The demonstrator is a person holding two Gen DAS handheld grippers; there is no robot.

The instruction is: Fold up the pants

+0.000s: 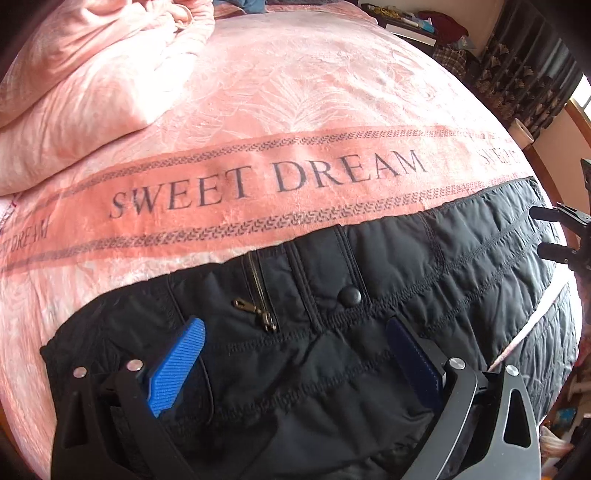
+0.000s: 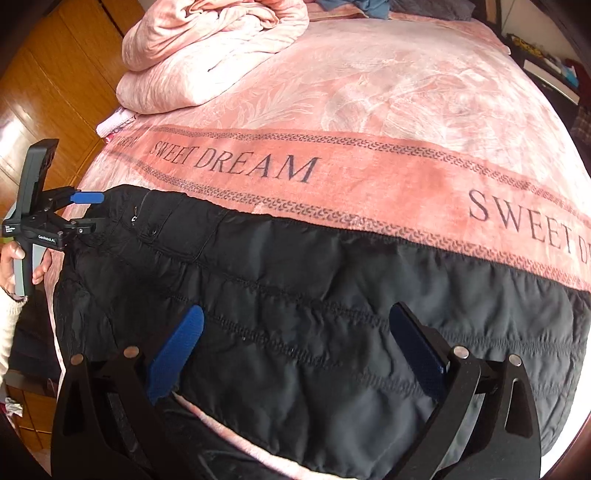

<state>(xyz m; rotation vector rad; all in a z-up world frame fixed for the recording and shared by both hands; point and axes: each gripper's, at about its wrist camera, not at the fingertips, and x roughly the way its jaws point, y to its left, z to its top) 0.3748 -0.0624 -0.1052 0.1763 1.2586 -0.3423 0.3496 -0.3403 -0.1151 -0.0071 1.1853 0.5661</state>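
Black quilted pants lie flat across the near side of a pink "SWEET DREAM" blanket. Their waist end shows a brass zipper and a snap button. My left gripper hovers open over this waist end, with its blue pads spread wide. In the right wrist view the pants run from left to right. My right gripper stands open above the leg part and holds nothing. The left gripper appears there at the waist corner, held by a hand.
A crumpled pink duvet is piled at the back left of the bed. A wooden wardrobe stands to the left. Cluttered dark shelves and patterned curtains are at the far right. The right gripper shows at the right edge.
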